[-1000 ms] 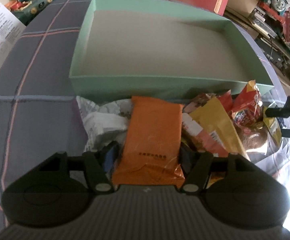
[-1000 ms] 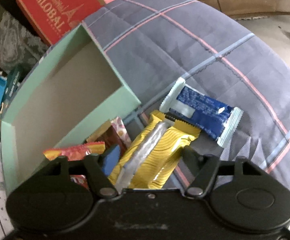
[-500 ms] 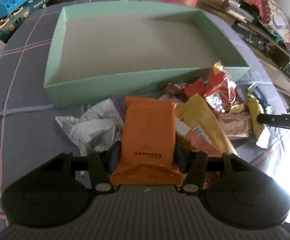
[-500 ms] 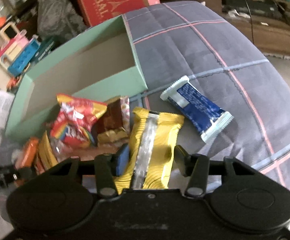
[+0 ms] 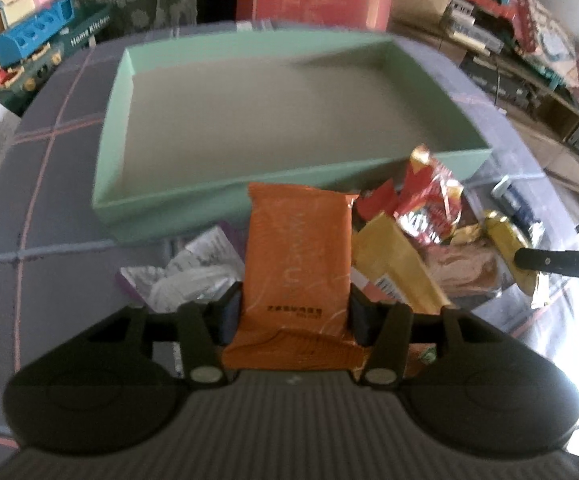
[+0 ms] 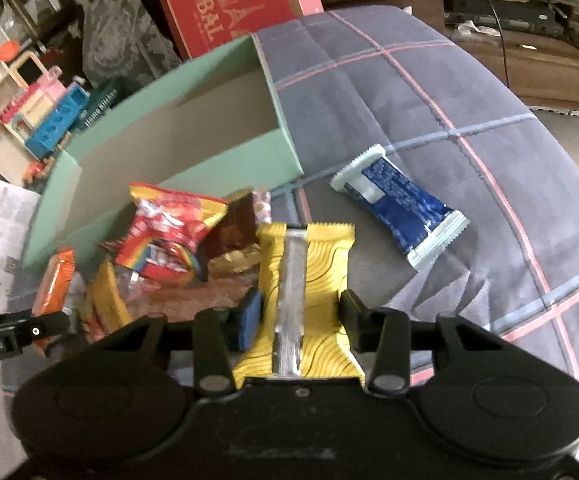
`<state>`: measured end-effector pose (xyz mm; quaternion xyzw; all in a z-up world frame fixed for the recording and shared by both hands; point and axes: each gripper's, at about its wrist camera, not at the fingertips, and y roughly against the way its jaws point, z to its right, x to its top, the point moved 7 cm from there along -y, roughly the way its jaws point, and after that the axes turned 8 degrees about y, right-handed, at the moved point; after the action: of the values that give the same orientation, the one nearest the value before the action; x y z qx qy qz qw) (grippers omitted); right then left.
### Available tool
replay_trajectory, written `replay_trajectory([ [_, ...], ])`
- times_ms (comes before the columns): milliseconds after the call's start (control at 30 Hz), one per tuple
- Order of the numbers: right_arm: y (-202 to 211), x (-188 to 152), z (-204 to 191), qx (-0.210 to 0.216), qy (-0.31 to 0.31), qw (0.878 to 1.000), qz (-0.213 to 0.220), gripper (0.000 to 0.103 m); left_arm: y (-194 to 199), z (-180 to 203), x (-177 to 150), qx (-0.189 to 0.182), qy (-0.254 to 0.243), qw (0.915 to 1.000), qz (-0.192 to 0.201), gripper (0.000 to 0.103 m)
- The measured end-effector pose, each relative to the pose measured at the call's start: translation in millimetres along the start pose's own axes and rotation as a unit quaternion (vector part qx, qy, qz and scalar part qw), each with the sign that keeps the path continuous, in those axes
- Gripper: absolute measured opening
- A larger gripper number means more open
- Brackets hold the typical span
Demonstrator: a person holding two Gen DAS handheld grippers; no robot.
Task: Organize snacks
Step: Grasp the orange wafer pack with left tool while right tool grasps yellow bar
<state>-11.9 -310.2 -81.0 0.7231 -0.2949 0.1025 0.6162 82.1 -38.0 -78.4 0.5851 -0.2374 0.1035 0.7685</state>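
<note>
Left wrist: orange packet [image 5: 298, 264] between hand-held gripper [image 5: 294, 316] pads.

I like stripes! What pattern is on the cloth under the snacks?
Dark blue-grey cloth with a wide check of pink and pale blue lines, clearest in the right wrist view.

One green box [image 5: 109, 184] lies at twelve o'clock. Snack packets: one orange [image 5: 297, 256], one yellow [image 6: 305, 280], one blue [image 6: 401, 204], one red [image 6: 169, 236].

I see my left gripper [image 5: 294, 316], matte black, ribbed grey housing, twin rounded lobes, silver screw heads, blue pad on one finger, my right gripper [image 6: 298, 312] likewise black, scuffed smooth housing, white lettering
</note>
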Motion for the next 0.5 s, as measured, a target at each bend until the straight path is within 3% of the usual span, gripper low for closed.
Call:
replay_trajectory([
  [167, 22.4, 10.4, -3.6, 0.013, -0.004, 1.0, 0.023, 0.041, 19.0, 2.6, 8.9, -0.011, 0.006, 0.9997, 0.021, 0.052],
  [267, 32.8, 19.5, -5.5, 0.021, -0.008, 0.999, 0.031, 0.027, 29.0, 3.5, 15.8, -0.018, 0.01, 0.9992, 0.033, 0.052],
  [433, 33.9, 21.4, -14.9, 0.011, 0.025, 0.999, 0.018, 0.027, 32.5, -2.9, 19.7, -0.015, 0.017, 0.9992, 0.033, 0.052],
  [500, 24.5, 14.8, -11.2, 0.009, 0.018, 1.0, -0.007, 0.035, 29.6, -6.1, 16.6, -0.012, 0.022, 0.9994, 0.026, 0.052],
])
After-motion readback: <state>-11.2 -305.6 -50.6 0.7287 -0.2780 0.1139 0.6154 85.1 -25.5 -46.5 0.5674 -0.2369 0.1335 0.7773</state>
